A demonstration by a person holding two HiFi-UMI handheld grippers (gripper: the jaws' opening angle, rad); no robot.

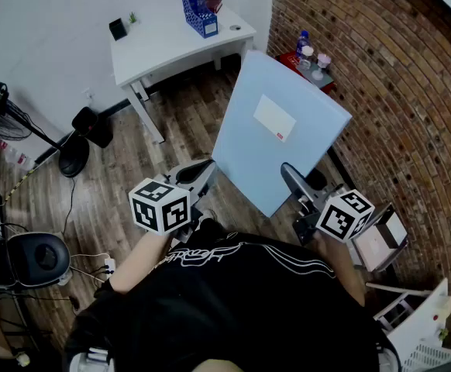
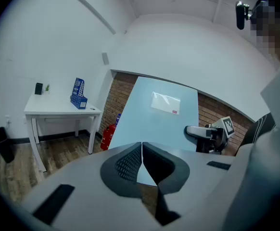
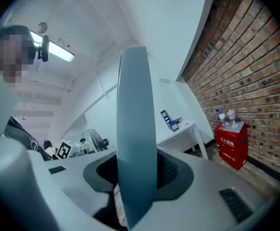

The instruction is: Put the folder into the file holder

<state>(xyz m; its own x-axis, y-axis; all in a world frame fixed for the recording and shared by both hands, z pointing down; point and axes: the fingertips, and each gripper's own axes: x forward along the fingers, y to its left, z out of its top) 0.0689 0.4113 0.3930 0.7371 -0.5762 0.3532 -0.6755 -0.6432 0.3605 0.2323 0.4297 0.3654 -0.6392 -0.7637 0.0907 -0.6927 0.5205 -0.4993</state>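
Note:
I hold a large light-blue folder (image 1: 276, 130) upright between both grippers, a white label on its face. My left gripper (image 1: 207, 169) is shut on the folder's lower left edge; in the left gripper view its jaws (image 2: 141, 150) pinch the thin cover (image 2: 152, 119). On the lower right edge my right gripper (image 1: 288, 174) is shut, and the thick spine (image 3: 136, 129) fills its jaws (image 3: 137, 172). The blue file holder (image 1: 198, 6) stands far off on a white table (image 1: 163, 41), also seen small in the left gripper view (image 2: 78, 94) and the right gripper view (image 3: 169, 120).
A brick wall (image 1: 388, 76) runs along the right, with a red box (image 1: 297, 59) carrying bottles at its foot. A standing fan (image 1: 1, 103) and a black chair (image 1: 36, 258) are at the left. Wooden floor (image 1: 179, 115) lies between me and the table.

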